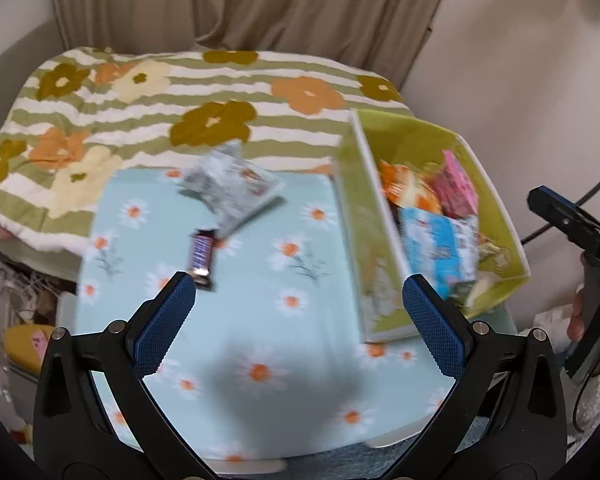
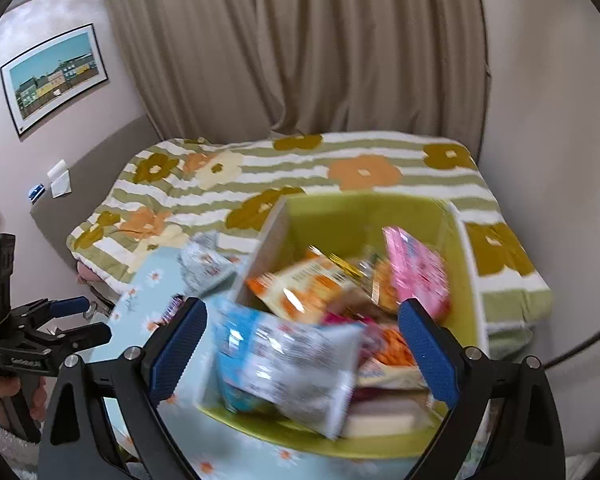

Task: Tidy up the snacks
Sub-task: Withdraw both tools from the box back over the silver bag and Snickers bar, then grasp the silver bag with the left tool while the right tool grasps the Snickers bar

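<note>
R gripper nearest the lens: jaws wide apart, nothing pressed between the pads; blue-and-white snack bag lies just beyond them, over the near rim of the green box. Box also holds orange packet & pink packet. L gripper also wide, empty, above the daisy-print tablecloth. Chocolate bar and grey-white bag lie on the cloth, left of the box.
</note>
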Demonstrator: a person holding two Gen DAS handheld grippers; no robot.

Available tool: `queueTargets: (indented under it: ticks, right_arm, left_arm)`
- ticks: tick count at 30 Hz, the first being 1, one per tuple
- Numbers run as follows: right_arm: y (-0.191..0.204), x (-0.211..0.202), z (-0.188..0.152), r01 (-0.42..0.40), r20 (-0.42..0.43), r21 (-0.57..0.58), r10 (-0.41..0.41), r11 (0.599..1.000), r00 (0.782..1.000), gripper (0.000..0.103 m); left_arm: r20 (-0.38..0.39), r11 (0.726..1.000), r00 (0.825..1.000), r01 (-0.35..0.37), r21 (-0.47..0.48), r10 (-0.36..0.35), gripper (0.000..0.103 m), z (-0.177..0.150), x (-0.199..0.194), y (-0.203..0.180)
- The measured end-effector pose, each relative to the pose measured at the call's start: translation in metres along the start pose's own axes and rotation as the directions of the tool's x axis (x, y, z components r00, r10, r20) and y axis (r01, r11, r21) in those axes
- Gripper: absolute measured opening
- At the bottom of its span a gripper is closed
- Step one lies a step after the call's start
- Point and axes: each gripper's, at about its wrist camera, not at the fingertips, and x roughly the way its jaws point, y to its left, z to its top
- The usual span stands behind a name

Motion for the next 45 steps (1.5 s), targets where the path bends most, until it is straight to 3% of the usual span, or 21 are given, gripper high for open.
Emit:
queueTargets:
  ticks: [11,15,29,31,33,36,43,45]
  right_arm:
    - [0.105,0.051,0.021,0.02,-0.012,-0.032,-0.021,0.999,1.0,0.096]
    - [0.14,0.083,0.019,0.019,-0.064,-0.037,-0.021,0.999,0.998,0.096]
    - [0.197,0.197,-0.04,0.12,-0.246,0.054,-0.103,0.991,0.964,0.095]
    - [0.204,0.216,-0.05,0.131,-0.267,0.053,-0.113,0.99,0.957,0.088]
    - [0.209,0.23,-0.057,0.133,-0.279,0.047,-0.115,0.99,0.954,0.073]
    - [0.216,0.252,-0.067,0.138,-0.292,0.032,-0.122,0.99,0.949,0.063]
    - [0.22,0.279,-0.077,0.149,-0.283,0.013,-0.14,0.989,0.949,0.059]
    - [0.222,0.285,-0.079,0.15,-0.287,0.002,-0.143,0.989,0.947,0.05]
  left_arm:
    - [-0.019,1.0,1.0,-0.001,0.019,0.001,0.103,0.04,-0.003,0.11]
    - [-0.042,0.999,0.999,0.019,0.026,-0.018,0.103,0.047,0.004,0.142]
    - [-0.141,0.993,0.985,0.104,0.055,-0.096,0.103,0.07,0.066,0.215]
    - [-0.148,0.992,0.984,0.113,0.057,-0.104,0.103,0.069,0.078,0.218]
    - [-0.154,0.99,0.982,0.124,0.065,-0.113,0.103,0.07,0.088,0.218]
    - [-0.159,0.986,0.979,0.145,0.084,-0.13,0.103,0.075,0.104,0.214]
    - [-0.175,0.98,0.974,0.164,0.109,-0.144,0.103,0.099,0.139,0.202]
    - [-0.18,0.979,0.973,0.168,0.113,-0.147,0.103,0.104,0.145,0.199]
